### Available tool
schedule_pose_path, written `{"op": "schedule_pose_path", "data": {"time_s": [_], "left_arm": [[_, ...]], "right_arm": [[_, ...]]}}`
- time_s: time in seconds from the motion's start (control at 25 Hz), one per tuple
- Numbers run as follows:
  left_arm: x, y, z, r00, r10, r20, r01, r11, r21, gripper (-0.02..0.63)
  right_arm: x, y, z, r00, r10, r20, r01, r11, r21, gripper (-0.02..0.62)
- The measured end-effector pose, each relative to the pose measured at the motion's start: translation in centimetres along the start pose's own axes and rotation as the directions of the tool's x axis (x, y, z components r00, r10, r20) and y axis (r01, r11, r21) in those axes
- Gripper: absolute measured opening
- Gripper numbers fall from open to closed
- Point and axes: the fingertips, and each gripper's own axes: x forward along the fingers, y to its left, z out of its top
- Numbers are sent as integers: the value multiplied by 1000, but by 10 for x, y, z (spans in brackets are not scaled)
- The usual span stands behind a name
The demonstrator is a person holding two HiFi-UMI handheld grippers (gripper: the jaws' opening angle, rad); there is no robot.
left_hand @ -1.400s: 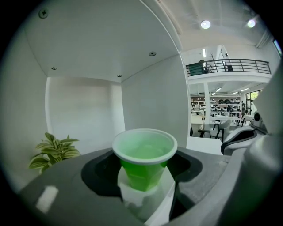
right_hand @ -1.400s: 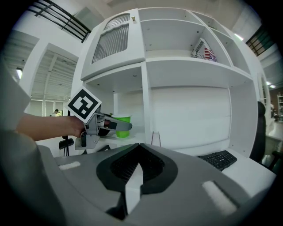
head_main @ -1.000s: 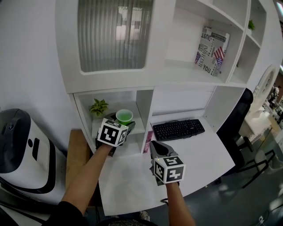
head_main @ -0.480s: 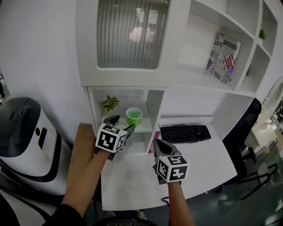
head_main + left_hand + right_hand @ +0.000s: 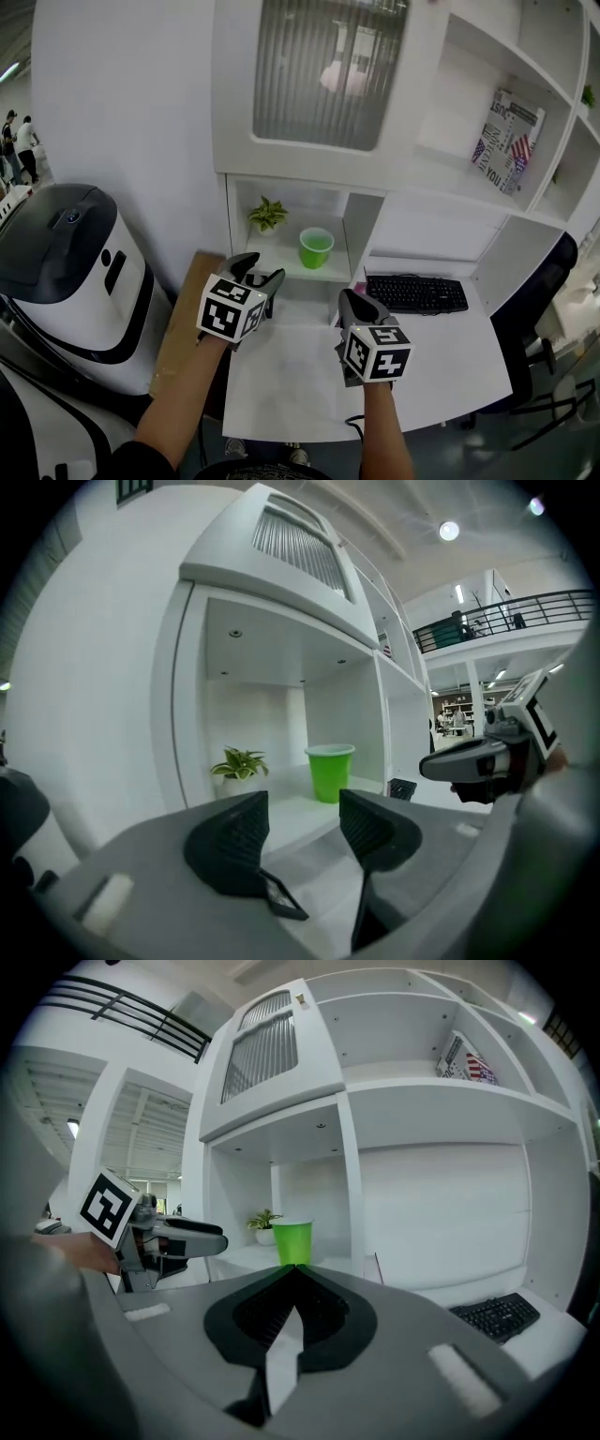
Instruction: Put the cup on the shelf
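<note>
The left gripper has drawn back from the shelf: a second ago it was right up at the bright green plastic cup, and now it hangs well short of it, out over the white desk. Its own view shows the two black ribbed jaws standing apart with nothing between them – only the cup further off, beyond the gap. The cup stands upright and alone on the floor of the lower white shelf compartment, near its front right, beside a small potted green plant set further back. No gripper touches it.

The right gripper has stayed low over the desk, jaws pressed together on nothing, pointing toward the cup.

By my reading the placing is done – the cup is released and the left arm is clearing away.

As for writing: a white book with bold black lettering and a flag motif leans on an upper shelf, its words too small to read surely. The gripper cubes carry only black-and-white square markers. A black keyboard lies on the desk.
</note>
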Motion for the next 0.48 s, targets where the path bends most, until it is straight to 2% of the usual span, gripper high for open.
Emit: {"op": "schedule_pose_path", "data": {"time_s": [0.28,0.48], "left_arm": [[-33,19,-13,997,75,31,-73,996,-55,123],[-47,26,-22,992,125,36,-123,991,-49,60]], "right_arm": [[8,12,7,999,36,4,-36,999,-35,25],[11,16,11,999,52,9,-52,997,-58,23]]}}
